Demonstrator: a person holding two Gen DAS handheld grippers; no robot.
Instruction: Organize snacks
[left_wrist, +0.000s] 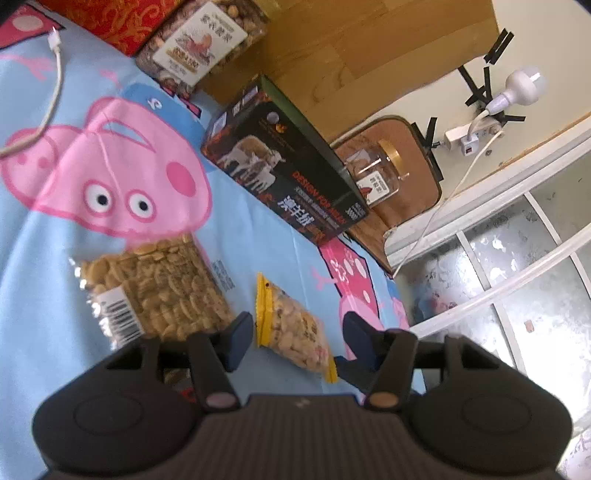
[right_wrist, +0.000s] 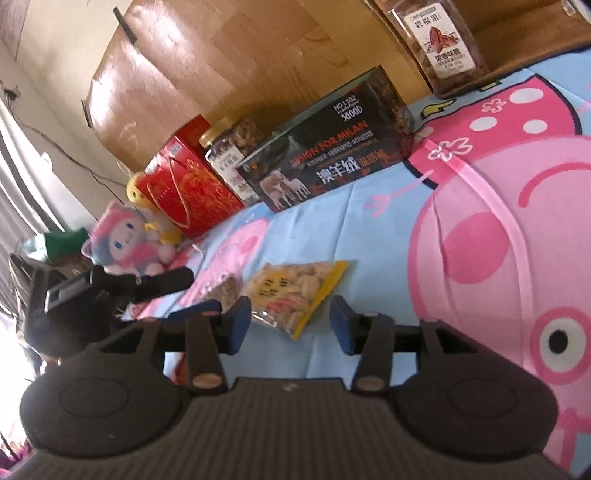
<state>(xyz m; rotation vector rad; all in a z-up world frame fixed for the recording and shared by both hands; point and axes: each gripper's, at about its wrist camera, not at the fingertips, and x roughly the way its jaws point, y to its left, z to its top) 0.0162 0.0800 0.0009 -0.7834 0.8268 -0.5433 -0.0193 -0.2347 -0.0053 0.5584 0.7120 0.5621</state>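
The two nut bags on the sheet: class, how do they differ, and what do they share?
The yellow bag has yellow sealed edges; the clear bag has none and carries a barcode label. The yellow bag is smaller and flatter; the clear bag is bigger and fuller. Both hold pale nuts and lie on the sheet.

I see a blue bedsheet (left_wrist: 44, 295) printed with pink cartoon pigs under everything. A white charging cable (left_wrist: 55, 88) trails across it near the upper left of my left view. On the wall, a white bulb (left_wrist: 522, 86) sits plugged into a power strip (left_wrist: 471, 134). In my right view a pink-haired plush doll (right_wrist: 125, 240) lies beside a yellow plush toy (right_wrist: 135, 192).
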